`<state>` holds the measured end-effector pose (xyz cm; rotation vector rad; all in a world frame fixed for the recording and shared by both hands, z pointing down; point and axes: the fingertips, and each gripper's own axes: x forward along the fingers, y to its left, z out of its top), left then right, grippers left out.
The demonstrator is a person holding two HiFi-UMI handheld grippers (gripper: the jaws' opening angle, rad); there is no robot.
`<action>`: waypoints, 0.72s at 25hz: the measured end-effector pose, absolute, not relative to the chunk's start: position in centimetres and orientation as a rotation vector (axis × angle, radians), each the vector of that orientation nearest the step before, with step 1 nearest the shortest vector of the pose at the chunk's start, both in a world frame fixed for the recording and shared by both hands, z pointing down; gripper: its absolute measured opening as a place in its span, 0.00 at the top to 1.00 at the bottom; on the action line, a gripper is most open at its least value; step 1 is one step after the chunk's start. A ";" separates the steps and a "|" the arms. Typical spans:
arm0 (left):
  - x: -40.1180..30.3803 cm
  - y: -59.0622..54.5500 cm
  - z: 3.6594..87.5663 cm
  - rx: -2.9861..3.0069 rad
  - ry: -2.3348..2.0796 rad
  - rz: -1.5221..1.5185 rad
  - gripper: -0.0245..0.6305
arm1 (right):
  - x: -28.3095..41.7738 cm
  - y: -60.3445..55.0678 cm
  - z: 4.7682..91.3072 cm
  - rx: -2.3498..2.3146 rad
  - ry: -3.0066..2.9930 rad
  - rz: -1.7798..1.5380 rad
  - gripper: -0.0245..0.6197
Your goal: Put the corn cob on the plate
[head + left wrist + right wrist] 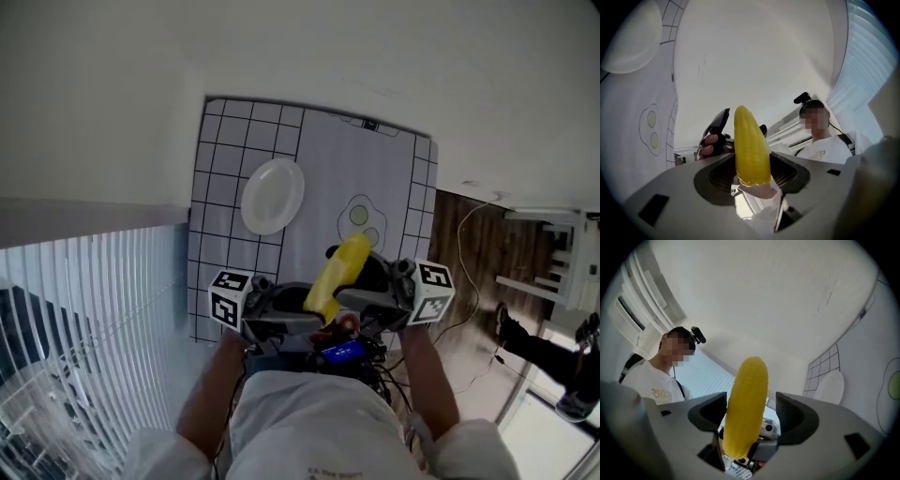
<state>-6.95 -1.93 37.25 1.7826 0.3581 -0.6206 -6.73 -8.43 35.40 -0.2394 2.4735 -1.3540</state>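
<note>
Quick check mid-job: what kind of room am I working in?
Probably an indoor recording room or lab: a white grid-printed table mat, white slatted window blinds alongside it, and a brown wooden floor.

The cob (pixel 339 276) is yellow and tapered. It is up in the air and slanted, with its lower end clamped between the left tool's (pixel 752 174) pads. The plate (pixel 272 195) is white, round and bare. It lies flat on the gridded mat (pixel 217 155), apart from the cob.

White short-sleeved shirt (pixel 309 422), small chest print; grey left gripper (pixel 752 176) and right gripper (pixel 752 414), black ribbed pads (pixel 797 411), white cubes (pixel 230 295) with black squares.
</note>
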 end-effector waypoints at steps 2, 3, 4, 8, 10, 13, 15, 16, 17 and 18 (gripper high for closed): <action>-7.2 -1.8 37.1 1.754 0.398 -0.630 0.61 | -7.4 -8.2 35.1 -0.187 2.458 -1.355 0.46; -7.2 -1.8 37.0 1.740 0.411 -0.641 0.61 | -7.5 -8.2 34.8 -0.179 2.457 -1.349 0.46; -7.1 -1.8 37.0 1.726 0.423 -0.656 0.61 | -7.6 -8.1 34.5 -0.184 2.467 -1.334 0.47; -7.2 -1.9 36.9 1.664 0.472 -0.696 0.61 | -8.1 -8.0 34.3 -0.213 2.534 -1.286 0.50; -7.5 -1.8 36.9 1.662 0.483 -0.693 0.61 | -8.5 -7.9 34.5 -0.198 2.528 -1.307 0.50; -7.7 -1.8 37.1 1.721 0.462 -0.666 0.61 | -8.5 -7.9 34.6 -0.209 2.499 -1.323 0.53; -7.9 -2.0 37.2 1.782 0.428 -0.635 0.61 | -8.5 -8.0 34.5 -0.237 2.491 -1.304 0.54; -8.1 -2.1 37.4 1.808 0.404 -0.621 0.61 | -8.6 -8.1 34.4 -0.255 2.495 -1.291 0.55; -8.3 -2.3 37.5 1.826 0.378 -0.611 0.61 | -8.5 -8.3 34.3 -0.275 2.505 -1.278 0.55; -8.6 -2.6 37.7 1.836 0.348 -0.603 0.61 | -8.5 -8.5 34.2 -0.296 2.518 -1.265 0.55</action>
